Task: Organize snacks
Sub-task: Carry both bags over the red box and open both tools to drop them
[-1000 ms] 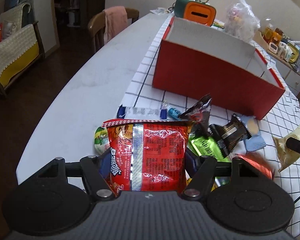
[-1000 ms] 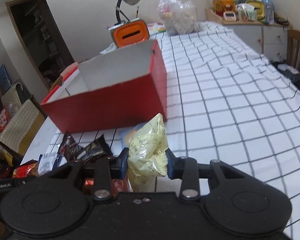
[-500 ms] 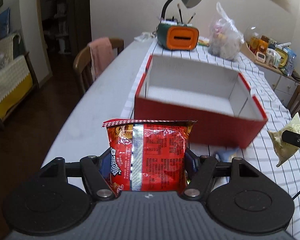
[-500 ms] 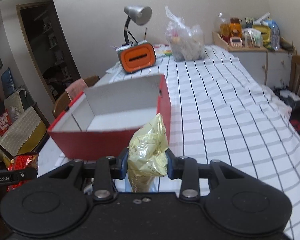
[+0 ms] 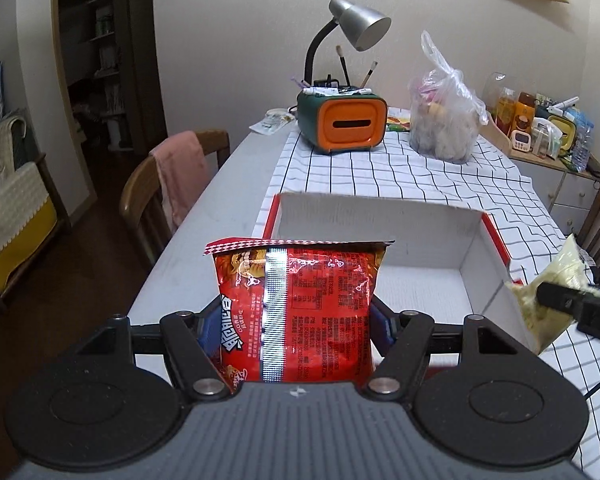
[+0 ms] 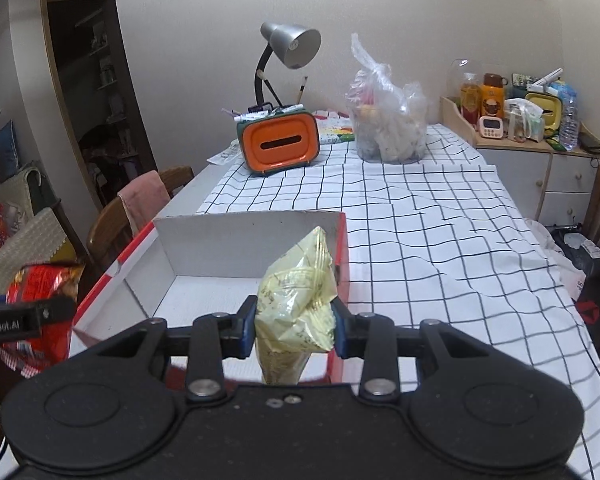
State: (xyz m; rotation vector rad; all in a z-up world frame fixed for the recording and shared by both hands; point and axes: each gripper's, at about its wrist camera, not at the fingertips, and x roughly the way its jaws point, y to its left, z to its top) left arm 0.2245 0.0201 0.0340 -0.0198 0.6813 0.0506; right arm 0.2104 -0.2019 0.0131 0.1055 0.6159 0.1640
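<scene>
My left gripper [image 5: 296, 330] is shut on a red snack packet [image 5: 296, 312] and holds it upright above the near left part of the red box [image 5: 380, 216]. The box is open, white inside, and nothing shows in the part I see. My right gripper [image 6: 294, 326] is shut on a crumpled yellow snack bag [image 6: 296, 304] above the box's near right part [image 6: 342, 240]. The yellow bag also shows at the right edge of the left wrist view [image 5: 548, 296]. The red packet also shows at the left of the right wrist view [image 6: 40, 284].
An orange and green desk organiser with a lamp [image 5: 342, 124] and a clear plastic bag of food [image 5: 444, 120] stand on the checked tablecloth [image 6: 440, 240] behind the box. A chair with a pink cloth [image 5: 176, 184] is at the table's left. A cabinet with bottles [image 6: 520, 120] stands far right.
Both grippers have risen and moved forward with their packets, from over the loose snacks on the table to above the open box. The loose snacks have dropped out of view.
</scene>
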